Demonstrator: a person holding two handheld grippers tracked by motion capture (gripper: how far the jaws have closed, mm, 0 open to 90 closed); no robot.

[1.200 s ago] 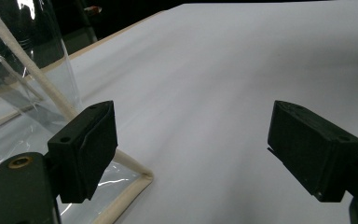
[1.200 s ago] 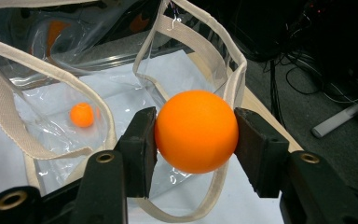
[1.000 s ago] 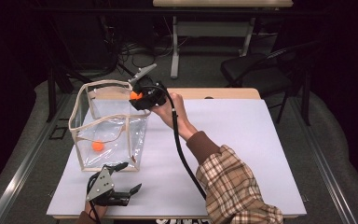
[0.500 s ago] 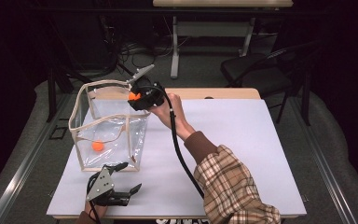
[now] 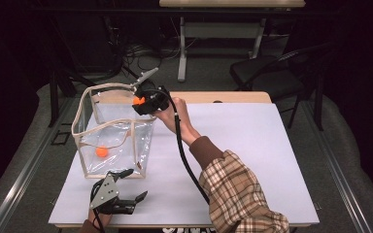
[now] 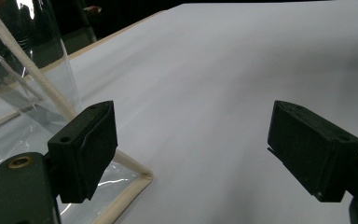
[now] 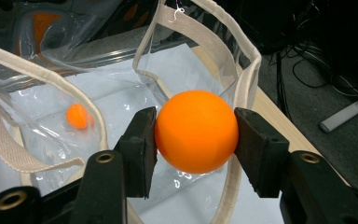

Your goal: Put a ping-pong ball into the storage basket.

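A clear plastic bag with cream trim [image 5: 110,127] stands open on the white table [image 5: 233,145]. My right gripper [image 5: 138,102] is shut on an orange ball [image 7: 196,131] and hovers over the bag's far right rim [image 7: 242,79]. The held ball [image 5: 138,101] shows at the rim in the high view. A second orange ball [image 5: 101,152] lies on the bag's floor, also seen through the plastic in the right gripper view [image 7: 78,115]. My left gripper [image 5: 131,187] rests open near the table's front edge, beside the bag's near corner [image 6: 130,179].
A black cable [image 5: 184,155] trails from the right gripper along the plaid sleeve [image 5: 238,194]. A dark chair [image 5: 267,73] and a desk's legs [image 5: 182,48] stand beyond the table. White tabletop stretches to the right of the bag.
The right gripper with the orange ball has crept slightly left over the bag's rim. The left gripper has not moved.
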